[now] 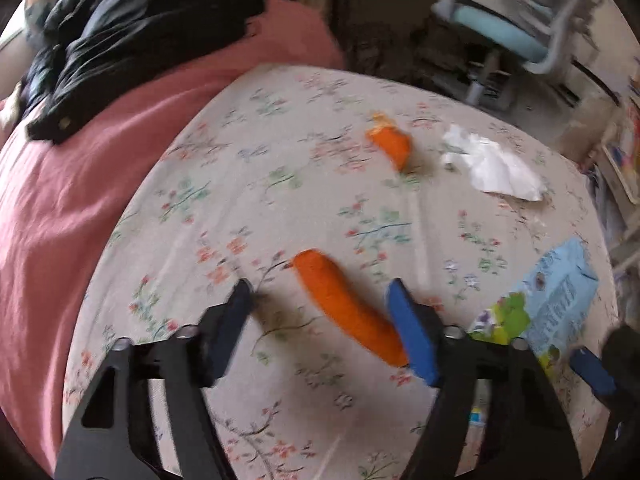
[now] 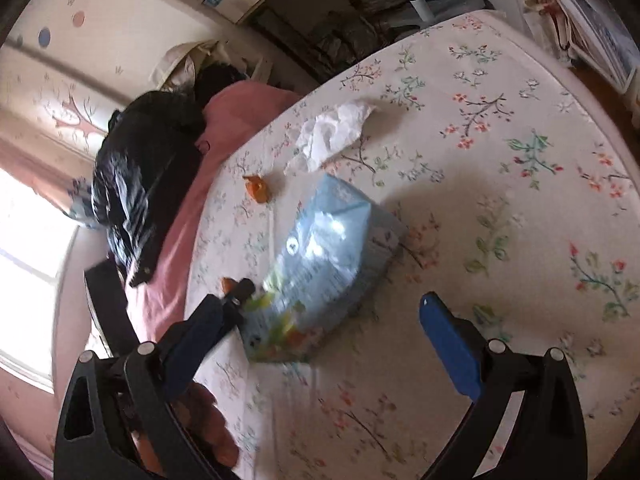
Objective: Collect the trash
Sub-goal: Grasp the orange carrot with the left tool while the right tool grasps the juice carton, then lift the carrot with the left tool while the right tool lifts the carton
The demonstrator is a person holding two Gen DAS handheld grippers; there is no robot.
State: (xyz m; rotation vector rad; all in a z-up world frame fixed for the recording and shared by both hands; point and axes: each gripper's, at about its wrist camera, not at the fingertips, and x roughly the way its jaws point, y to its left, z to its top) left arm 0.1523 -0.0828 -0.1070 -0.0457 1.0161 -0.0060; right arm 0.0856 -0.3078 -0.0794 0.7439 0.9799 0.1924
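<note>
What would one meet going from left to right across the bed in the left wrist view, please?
Black jacket → pink blanket → long orange piece → crumpled white tissue → blue carton.

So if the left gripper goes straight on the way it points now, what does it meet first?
Most likely the long orange piece, which lies between the open fingers of the left gripper, near the right one. Under it is the floral sheet. Depth is unclear.

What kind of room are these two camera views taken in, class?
Most likely a bedroom, perhaps a child's. The work surface looks like a bed with a floral-print sheet and a pink blanket; a pale-blue desk chair stands beyond it, and the wall carries painted decorations.
</note>
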